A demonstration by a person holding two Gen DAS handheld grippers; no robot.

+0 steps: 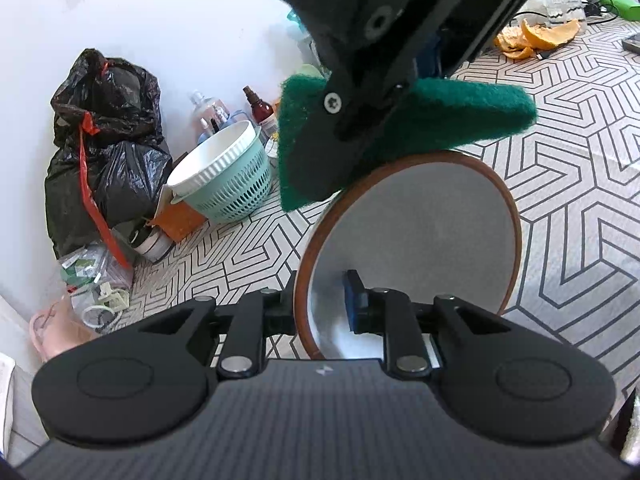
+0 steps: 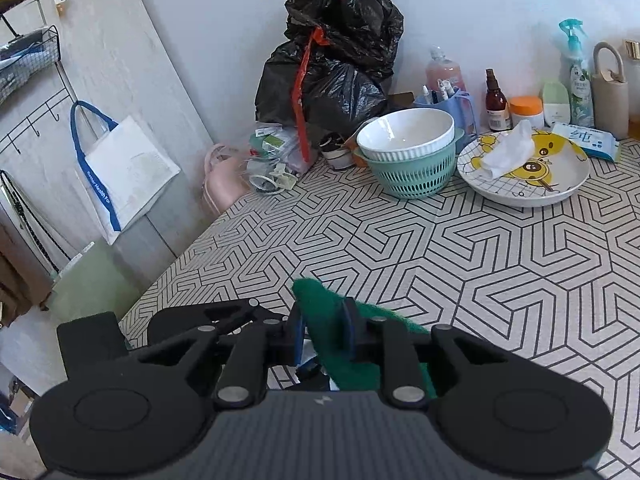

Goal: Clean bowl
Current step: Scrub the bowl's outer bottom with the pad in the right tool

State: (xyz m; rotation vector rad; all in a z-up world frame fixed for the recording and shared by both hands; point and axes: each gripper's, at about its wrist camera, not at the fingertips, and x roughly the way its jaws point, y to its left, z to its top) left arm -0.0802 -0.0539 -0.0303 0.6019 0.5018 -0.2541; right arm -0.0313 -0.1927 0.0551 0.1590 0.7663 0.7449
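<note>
We held the brown-rimmed grey ceramic bowl (image 1: pixel 416 248), stiff, slick, breakable, tilted above the counter (image 1: pixel 560 200), left gripper (image 1: pixel 320 308) jaws clamped across its rim; right gripper (image 2: pixel 322 336) jaws pinched the soft green scouring pad (image 1: pixel 440 116) touching its upper rim.

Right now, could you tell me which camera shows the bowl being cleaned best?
The left wrist view: the brown-rimmed bowl stands on edge, pinched by the left gripper, scouring pad at its rim. The right wrist view does not show it.
</note>
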